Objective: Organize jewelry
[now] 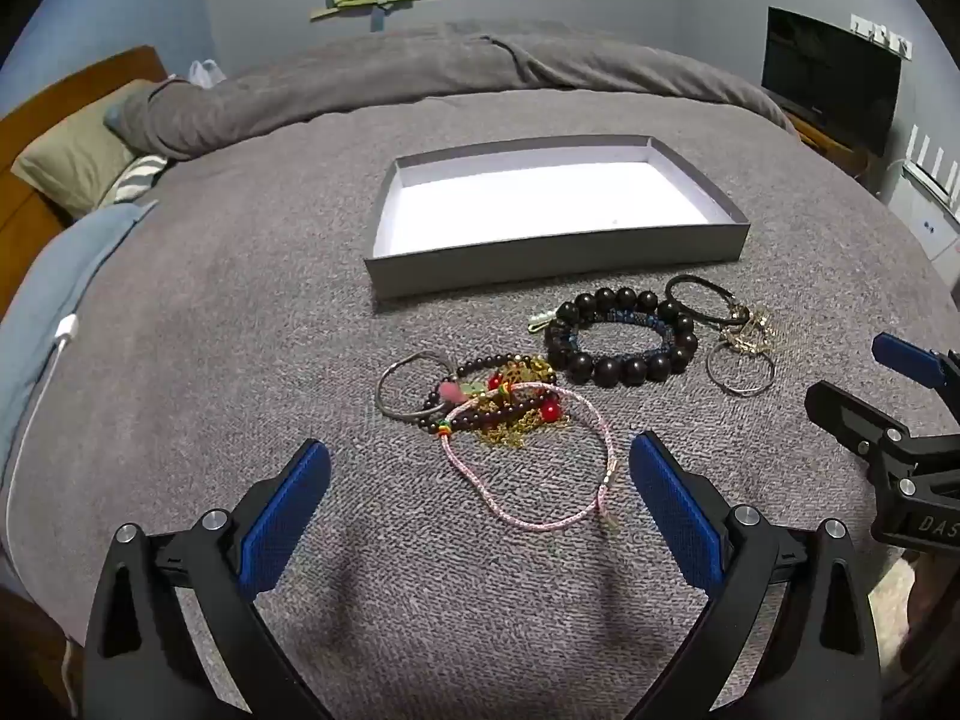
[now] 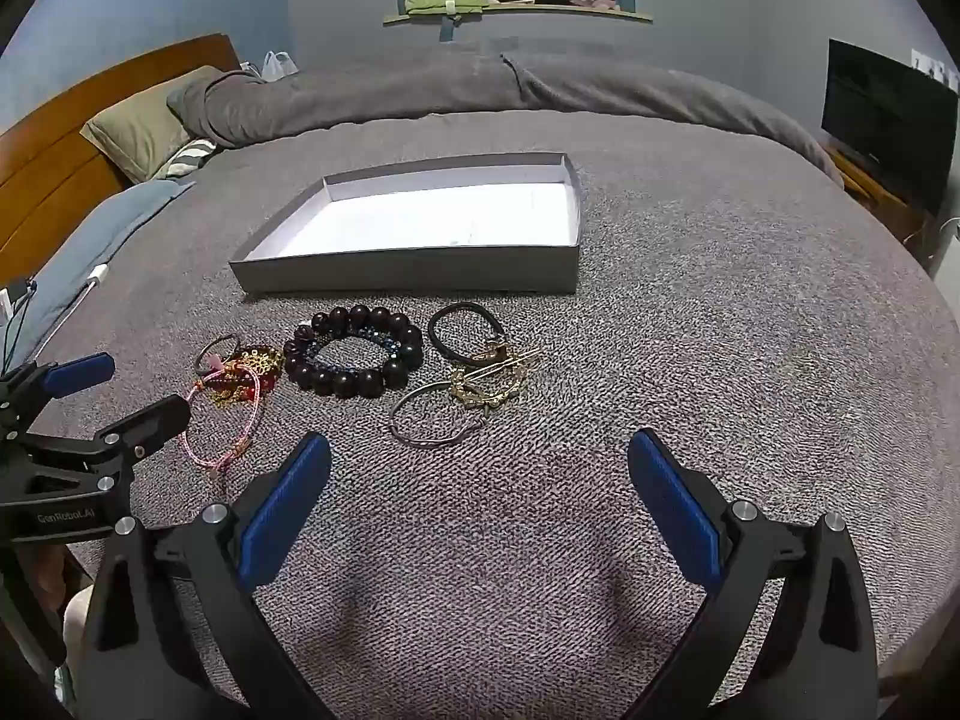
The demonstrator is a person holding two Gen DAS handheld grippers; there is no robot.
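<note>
**Now both hand-held grippers are hovering open before the jewelry, box waiting empty**

Nearest the lens in the left wrist view, the left hand-held gripper [image 1: 480, 480] is hanging with its blue pads spread wide, released and touching nothing. Just ahead, at lower centre of that frame, the pink cord bracelet [image 1: 531, 459] is lying flat on the grey bed cover [image 1: 240, 312], its loop stretching toward the lower right and sitting almost between the pads. So the left side is looking nearer to it than the right.

Likewise, the right hand-held gripper [image 2: 480, 480] is gaping, empty, above bare cover. The thin metal hoop [image 2: 435, 420] is resting just beyond it, slightly left of centre.

Further up, the dark bead bracelet [image 1: 621, 339] is sitting mid-frame, with a tangled heap of beads and gold chain [image 1: 510, 396] to its left. Beyond everything, the shallow grey box [image 1: 600, 249] is lying empty at upper centre.
</note>
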